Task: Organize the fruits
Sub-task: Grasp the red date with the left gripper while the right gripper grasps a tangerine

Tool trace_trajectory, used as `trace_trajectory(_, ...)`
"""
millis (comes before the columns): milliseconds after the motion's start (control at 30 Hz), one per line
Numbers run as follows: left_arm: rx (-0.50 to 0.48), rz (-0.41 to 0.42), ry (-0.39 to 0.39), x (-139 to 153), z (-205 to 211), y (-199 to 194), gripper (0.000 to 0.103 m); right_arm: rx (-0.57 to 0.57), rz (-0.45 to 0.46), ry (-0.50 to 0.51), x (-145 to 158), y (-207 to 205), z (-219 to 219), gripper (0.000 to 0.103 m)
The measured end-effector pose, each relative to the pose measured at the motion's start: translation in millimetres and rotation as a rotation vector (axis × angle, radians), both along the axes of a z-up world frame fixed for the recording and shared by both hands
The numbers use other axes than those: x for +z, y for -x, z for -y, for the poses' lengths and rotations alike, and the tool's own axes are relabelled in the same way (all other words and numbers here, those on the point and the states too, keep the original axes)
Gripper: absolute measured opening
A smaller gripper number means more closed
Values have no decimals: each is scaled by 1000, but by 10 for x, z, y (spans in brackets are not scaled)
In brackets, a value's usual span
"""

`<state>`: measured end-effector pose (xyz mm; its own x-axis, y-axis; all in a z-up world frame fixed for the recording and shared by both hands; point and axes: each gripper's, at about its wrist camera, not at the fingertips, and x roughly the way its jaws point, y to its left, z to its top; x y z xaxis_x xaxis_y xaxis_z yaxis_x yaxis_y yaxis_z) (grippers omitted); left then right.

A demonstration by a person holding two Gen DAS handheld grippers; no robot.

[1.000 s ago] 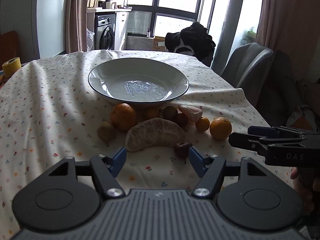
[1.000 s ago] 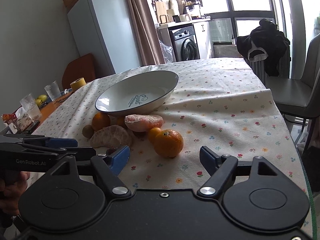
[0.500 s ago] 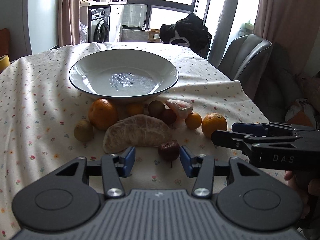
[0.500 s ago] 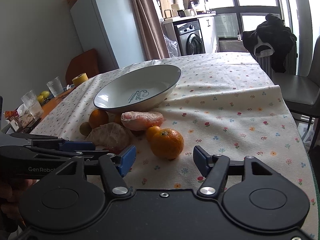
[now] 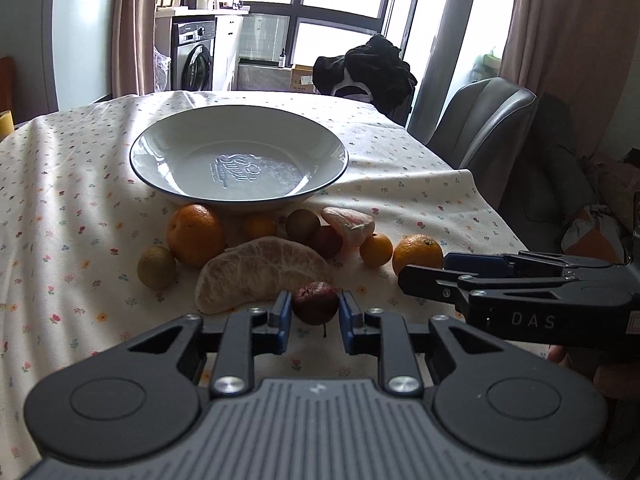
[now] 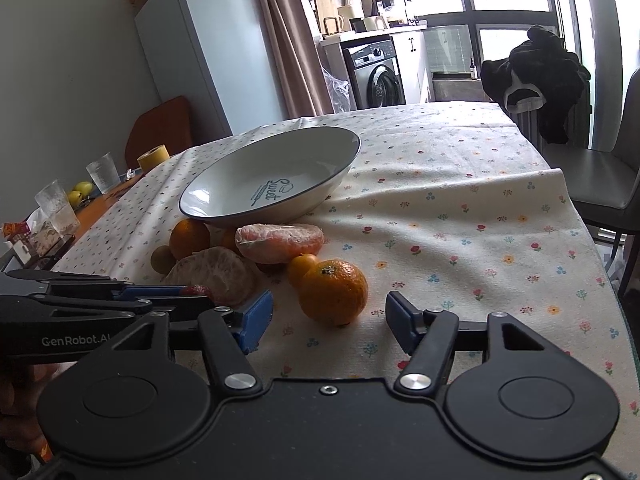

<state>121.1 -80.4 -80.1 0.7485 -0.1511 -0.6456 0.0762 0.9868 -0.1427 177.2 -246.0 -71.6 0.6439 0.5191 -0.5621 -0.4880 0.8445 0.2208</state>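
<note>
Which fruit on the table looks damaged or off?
The small dark red wrinkled fruit between the left gripper fingers looks shrivelled and blotchy. Two pale peeled citrus pieces lie bare on the floral tablecloth. The white bowl holds no fruit.

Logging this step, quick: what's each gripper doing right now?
Left gripper: closing around the small dark red fruit; contact cannot be told.
Right gripper: open, empty, the mandarin just ahead.

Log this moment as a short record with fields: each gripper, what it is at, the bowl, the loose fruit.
left gripper: jaws close on either side of the small dark red fruit; contact unclear
right gripper: jaws open wide, mandarin just ahead of them
bowl: holds no fruit
loose fruit: on the tablecloth in front of the bowl, including a peeled pale segment
</note>
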Motion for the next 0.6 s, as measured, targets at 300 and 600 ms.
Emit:
trace_trajectory(300, 59, 29, 13, 73, -205, 91, 23, -32, -12, 0, -18, -59, -34, 37)
trace_trajectory(600, 91, 70, 28, 171, -386, 164, 23, -34, 34, -9, 140, 15, -77, 37)
